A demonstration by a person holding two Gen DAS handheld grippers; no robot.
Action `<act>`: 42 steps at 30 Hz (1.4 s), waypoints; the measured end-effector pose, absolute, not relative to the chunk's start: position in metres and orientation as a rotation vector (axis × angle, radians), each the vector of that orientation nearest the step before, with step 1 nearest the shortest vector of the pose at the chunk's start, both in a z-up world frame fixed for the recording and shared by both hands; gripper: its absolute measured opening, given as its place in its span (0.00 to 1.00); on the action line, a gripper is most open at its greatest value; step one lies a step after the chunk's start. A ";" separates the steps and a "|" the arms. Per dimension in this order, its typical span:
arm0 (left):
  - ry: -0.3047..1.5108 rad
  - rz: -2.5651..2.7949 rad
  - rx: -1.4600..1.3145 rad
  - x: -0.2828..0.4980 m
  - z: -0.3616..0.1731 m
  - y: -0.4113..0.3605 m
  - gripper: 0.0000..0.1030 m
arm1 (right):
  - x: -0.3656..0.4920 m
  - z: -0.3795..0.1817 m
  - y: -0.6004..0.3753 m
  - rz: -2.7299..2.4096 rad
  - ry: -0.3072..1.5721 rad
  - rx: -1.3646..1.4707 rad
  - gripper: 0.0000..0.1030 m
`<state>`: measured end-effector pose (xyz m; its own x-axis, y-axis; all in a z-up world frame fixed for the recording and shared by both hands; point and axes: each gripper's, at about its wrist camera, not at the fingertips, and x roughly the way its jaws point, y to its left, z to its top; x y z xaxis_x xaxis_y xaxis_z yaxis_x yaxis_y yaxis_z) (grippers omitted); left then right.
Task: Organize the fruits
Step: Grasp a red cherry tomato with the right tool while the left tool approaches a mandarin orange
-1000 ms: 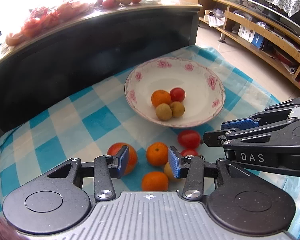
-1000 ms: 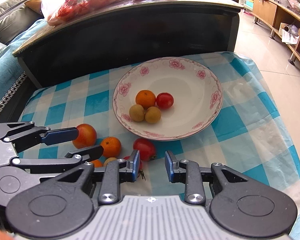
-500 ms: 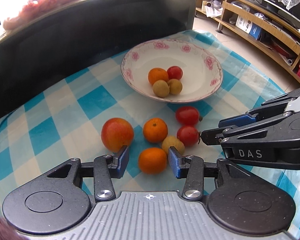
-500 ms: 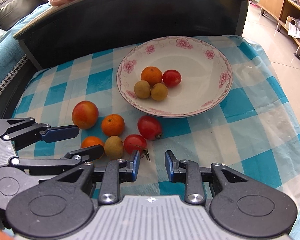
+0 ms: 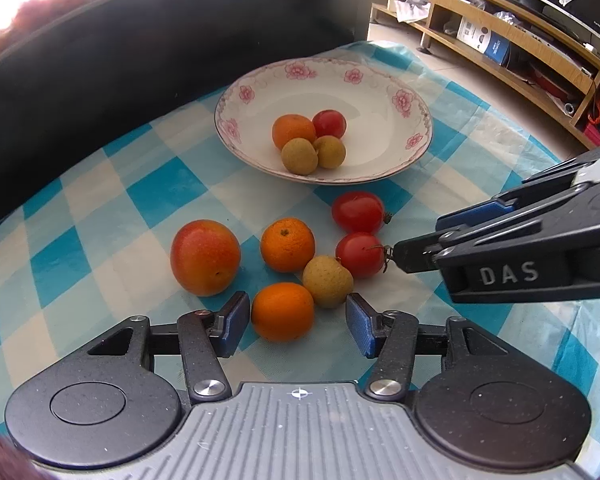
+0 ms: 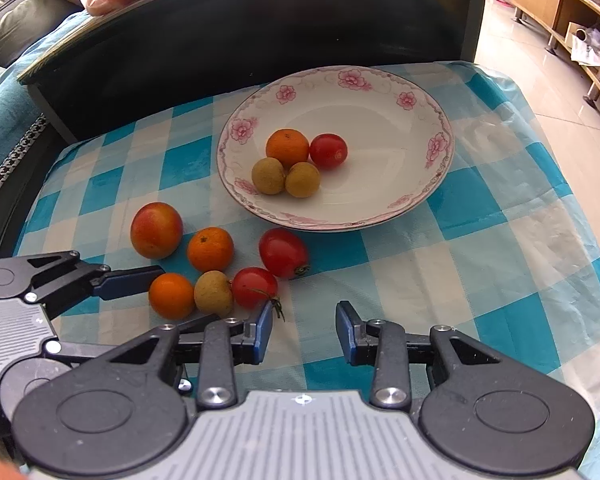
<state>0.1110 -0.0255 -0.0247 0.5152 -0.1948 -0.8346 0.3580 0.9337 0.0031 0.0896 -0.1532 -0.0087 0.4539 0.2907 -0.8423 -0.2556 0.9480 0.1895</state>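
Note:
A white flowered plate (image 5: 380, 92) (image 6: 380, 92) holds a small orange, a red tomato and two tan longans. Loose on the checked cloth lie a peach (image 5: 205, 257) (image 6: 156, 230), two oranges (image 5: 287, 244) (image 5: 282, 311), a longan (image 5: 327, 281) (image 6: 213, 293) and two tomatoes (image 5: 358, 212) (image 5: 361, 255). My left gripper (image 5: 293, 325) is open, its fingers either side of the near orange (image 6: 171, 295). My right gripper (image 6: 303, 328) is open over bare cloth, just right of the near tomato (image 6: 254, 287). It shows from the side in the left wrist view (image 5: 420, 240).
The blue-and-white checked cloth (image 6: 480, 248) covers a low table. A dark cabinet (image 5: 160, 48) stands behind the plate, with bagged fruit on top. Wooden shelves (image 5: 520, 40) and tiled floor lie to the right.
Both grippers have come down and tilted toward the cloth. The loose fruits now sit just ahead of the fingers, with the near orange between the left fingers. Both stay open.

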 end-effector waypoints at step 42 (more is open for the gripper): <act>0.996 -0.397 0.175 0.104 -0.029 -0.027 0.48 | 0.112 -0.019 -0.139 0.362 1.068 0.182 0.43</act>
